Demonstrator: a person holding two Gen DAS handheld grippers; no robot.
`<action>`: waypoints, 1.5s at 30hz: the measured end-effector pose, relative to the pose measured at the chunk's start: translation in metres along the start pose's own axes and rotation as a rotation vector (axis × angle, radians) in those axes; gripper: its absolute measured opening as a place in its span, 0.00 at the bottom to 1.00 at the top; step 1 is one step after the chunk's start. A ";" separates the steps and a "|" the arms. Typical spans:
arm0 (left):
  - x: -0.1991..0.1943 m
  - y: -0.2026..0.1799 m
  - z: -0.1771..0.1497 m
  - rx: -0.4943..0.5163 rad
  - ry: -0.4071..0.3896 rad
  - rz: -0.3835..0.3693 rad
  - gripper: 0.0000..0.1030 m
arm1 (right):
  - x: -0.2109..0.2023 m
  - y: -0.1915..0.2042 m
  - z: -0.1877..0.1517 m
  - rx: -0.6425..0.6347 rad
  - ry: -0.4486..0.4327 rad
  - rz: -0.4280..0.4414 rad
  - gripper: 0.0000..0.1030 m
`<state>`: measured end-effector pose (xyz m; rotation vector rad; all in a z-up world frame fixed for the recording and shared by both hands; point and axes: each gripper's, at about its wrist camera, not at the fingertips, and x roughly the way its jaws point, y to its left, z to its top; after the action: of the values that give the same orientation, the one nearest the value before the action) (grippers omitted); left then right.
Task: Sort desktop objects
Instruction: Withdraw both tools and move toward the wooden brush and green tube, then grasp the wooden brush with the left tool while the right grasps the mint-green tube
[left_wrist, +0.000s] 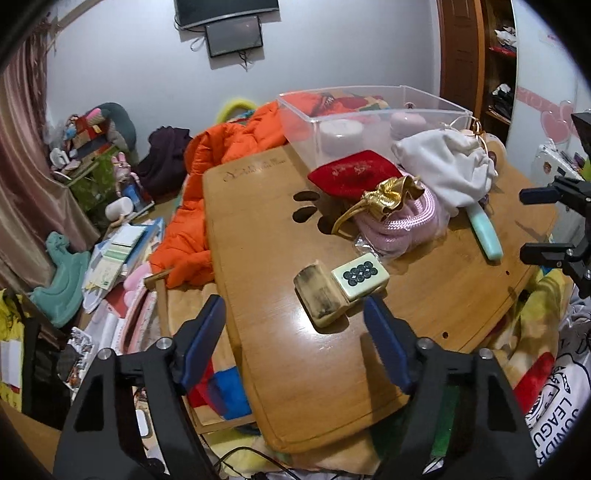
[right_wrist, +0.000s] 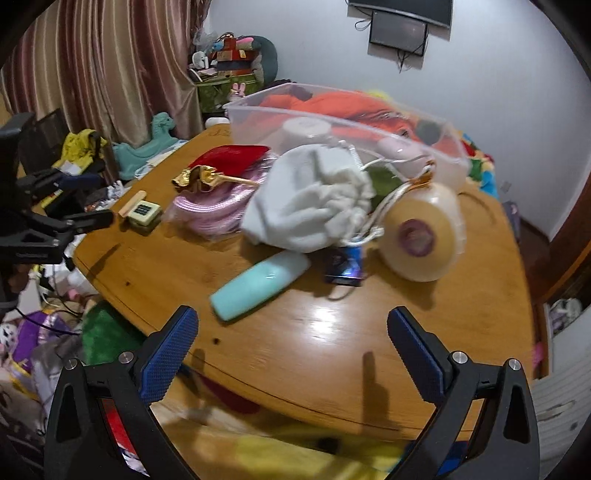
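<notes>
Plainly, both grippers hover with fingers spread apart, holding nothing — the left gripper (left_wrist: 295, 343) sits nearest the mahjong tile (left_wrist: 360, 276) and wooden block (left_wrist: 320, 297), straight ahead on the bench (left_wrist: 280, 369); the right gripper (right_wrist: 291, 354) faces the teal case (right_wrist: 258, 284), its long axis lying diagonally.

Left black two-finger gripper with blue ribbed pads (left_wrist: 295, 339) is wide open, fingers splayed to either side, angled downward, nothing between the pads (left_wrist: 202, 341); right black two-finger gripper with blue textured pads (right_wrist: 291, 354) is spread wide too, empty, tilted down and forward; each shows at the edge of the other's view, the right one (left_wrist: 543, 225) side-on with jaws parted, the left one (right_wrist: 79, 206) likewise; both hang apart, touching nothing.
</notes>
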<state>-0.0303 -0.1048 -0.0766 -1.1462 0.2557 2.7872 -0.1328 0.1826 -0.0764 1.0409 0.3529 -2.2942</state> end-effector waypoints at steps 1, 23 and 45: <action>0.002 0.001 0.000 0.001 0.004 -0.010 0.66 | 0.002 0.001 0.000 0.008 0.003 0.012 0.97; 0.026 -0.007 0.013 -0.010 0.003 -0.035 0.36 | 0.030 0.009 0.008 -0.013 0.027 -0.034 0.60; 0.002 -0.014 -0.008 -0.071 -0.009 -0.044 0.28 | 0.007 -0.023 -0.008 0.020 0.059 -0.007 0.21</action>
<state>-0.0239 -0.0925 -0.0856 -1.1390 0.1299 2.7829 -0.1460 0.2018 -0.0874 1.1209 0.3590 -2.2815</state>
